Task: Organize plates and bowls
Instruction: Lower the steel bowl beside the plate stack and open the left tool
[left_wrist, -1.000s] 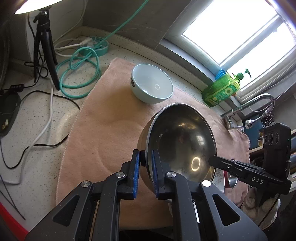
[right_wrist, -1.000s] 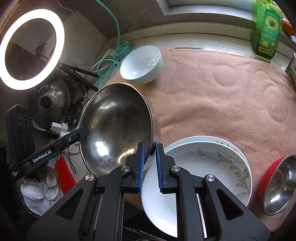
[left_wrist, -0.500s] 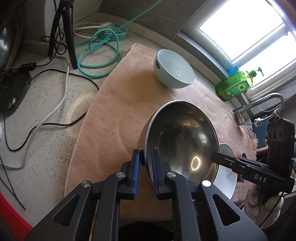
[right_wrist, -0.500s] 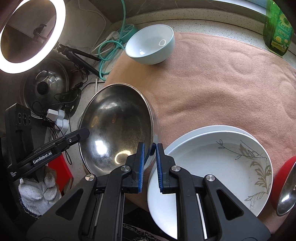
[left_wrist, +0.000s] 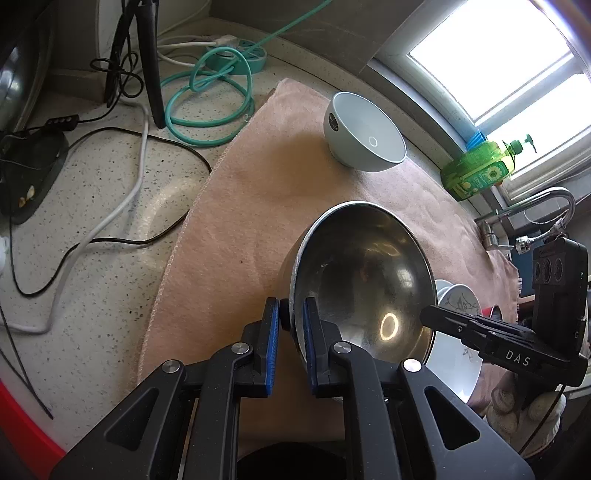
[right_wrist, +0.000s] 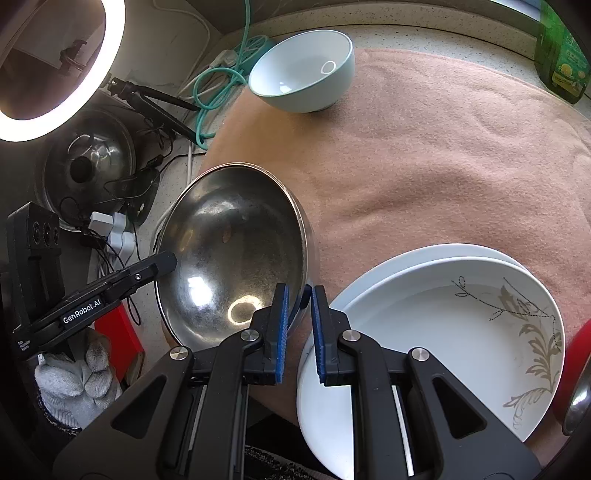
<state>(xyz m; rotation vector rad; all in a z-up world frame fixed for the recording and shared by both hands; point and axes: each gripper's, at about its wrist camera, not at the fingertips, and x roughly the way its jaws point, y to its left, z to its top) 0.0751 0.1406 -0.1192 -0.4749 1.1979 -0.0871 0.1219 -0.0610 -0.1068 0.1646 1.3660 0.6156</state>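
Note:
A large steel bowl (left_wrist: 362, 280) (right_wrist: 229, 251) hangs over the pink towel (left_wrist: 266, 206) (right_wrist: 424, 155), held by both grippers. My left gripper (left_wrist: 290, 317) is shut on its near rim. My right gripper (right_wrist: 298, 299) is shut on the opposite rim; its body shows in the left wrist view (left_wrist: 517, 343). A pale blue bowl (left_wrist: 364, 134) (right_wrist: 303, 70) stands upright at the towel's far end. Two stacked white plates (right_wrist: 443, 325) (left_wrist: 458, 332), the upper with a leaf pattern, lie on the towel beside the steel bowl.
A red-rimmed steel bowl (right_wrist: 578, 373) sits at the right edge. A green soap bottle (left_wrist: 480, 170) and a tap (left_wrist: 532, 206) are by the window. Teal hose (left_wrist: 207, 96), cables, a ring light (right_wrist: 55, 59) on a tripod and a pot lid (right_wrist: 88, 162) crowd the counter's left.
Both grippers have carried the steel bowl back toward the towel's near edge; the pale blue bowl and soap bottle look farther away. Both grips are unchanged.

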